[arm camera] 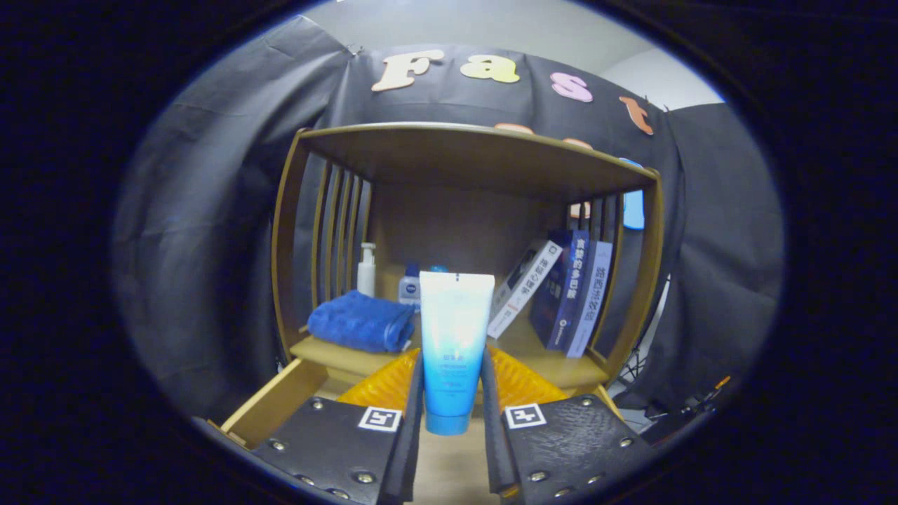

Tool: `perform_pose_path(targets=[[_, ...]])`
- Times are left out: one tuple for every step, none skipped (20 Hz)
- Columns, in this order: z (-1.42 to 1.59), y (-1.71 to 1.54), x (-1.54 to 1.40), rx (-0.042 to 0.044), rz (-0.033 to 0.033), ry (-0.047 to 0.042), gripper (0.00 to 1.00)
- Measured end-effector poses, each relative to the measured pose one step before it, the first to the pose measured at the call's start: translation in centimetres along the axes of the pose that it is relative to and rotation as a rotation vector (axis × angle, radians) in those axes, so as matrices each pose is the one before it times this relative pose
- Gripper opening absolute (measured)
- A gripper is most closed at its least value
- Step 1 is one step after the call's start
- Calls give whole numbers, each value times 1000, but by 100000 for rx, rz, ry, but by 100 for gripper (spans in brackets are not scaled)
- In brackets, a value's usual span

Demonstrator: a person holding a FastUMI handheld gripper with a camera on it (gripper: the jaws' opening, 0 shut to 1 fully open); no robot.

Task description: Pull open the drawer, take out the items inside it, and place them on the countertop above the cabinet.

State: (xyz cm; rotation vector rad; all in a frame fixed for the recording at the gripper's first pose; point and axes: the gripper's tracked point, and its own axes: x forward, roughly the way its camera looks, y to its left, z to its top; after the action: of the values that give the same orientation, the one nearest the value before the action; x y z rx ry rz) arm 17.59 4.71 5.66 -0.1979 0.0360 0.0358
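A white-to-blue squeeze tube (452, 344) stands upright, cap down, pinched between the two fingers of my gripper (452, 382), which is shut on it. Below the fingers the pulled-out wooden drawer (277, 401) shows its left wall and pale floor. Just beyond the tube lies the wooden countertop (540, 354) of the cabinet, under a shelf roof. The tube hides the middle of the countertop.
On the countertop a folded blue towel (361, 321) lies to the left, with a white pump bottle (366, 270) and a small blue-capped bottle (410, 286) behind it. Several books (572, 287) lean at the right. Slatted wooden sides (337, 224) close the shelf on both flanks.
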Motion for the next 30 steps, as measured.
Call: perform_pose_path(targets=[[71,219,1227,1362,710,544,39],[-124,97,1340,1485,135,1267,39],[-273,-105,1296,1239,-319,1440,39],[-411,-140,1335,904,-783,1698,40],[-692,-111,1445,849,-426,1471,40],[-890,-55,1289,577,-834,2686,40],[-830,-185,1236,502,-820,1651,40],[-840,-56,1273,105,-939,1678,40],[-1107,-21,1256,228,-517,2321,40],[-1178,-24,1127,321,-485,2590,40],[-1033,-191,1168,1000,-1083,2608,40],[-932,-92,1076,964,-406,2396,40],[536,107,1117,1989,-202,-1613,40],[-6,-138,510,1076,-791,-268,40],[74,-38,709,1382,-281,-252,40],[-18,104,605,1159,-204,134,40],[-263,-40,471,1096,-438,536,40],[-321,34,428,718,-368,895,40],[-301,48,405,388,-180,612,40],[-172,-85,392,-147,-574,252,39],[-91,-180,169,-424,-915,-84,39],[-220,-133,197,-928,-527,460,39],[-249,-183,474,-139,-1065,-17,41],[-23,-125,288,50,-495,-48,41],[-93,-94,141,168,-648,108,41],[-226,-114,111,392,-503,1113,41],[-208,-119,-300,93,-596,910,43],[188,-175,-277,-222,-728,-335,47],[402,24,-245,-403,-390,-1272,49],[369,-96,-311,-475,-611,-956,59]])
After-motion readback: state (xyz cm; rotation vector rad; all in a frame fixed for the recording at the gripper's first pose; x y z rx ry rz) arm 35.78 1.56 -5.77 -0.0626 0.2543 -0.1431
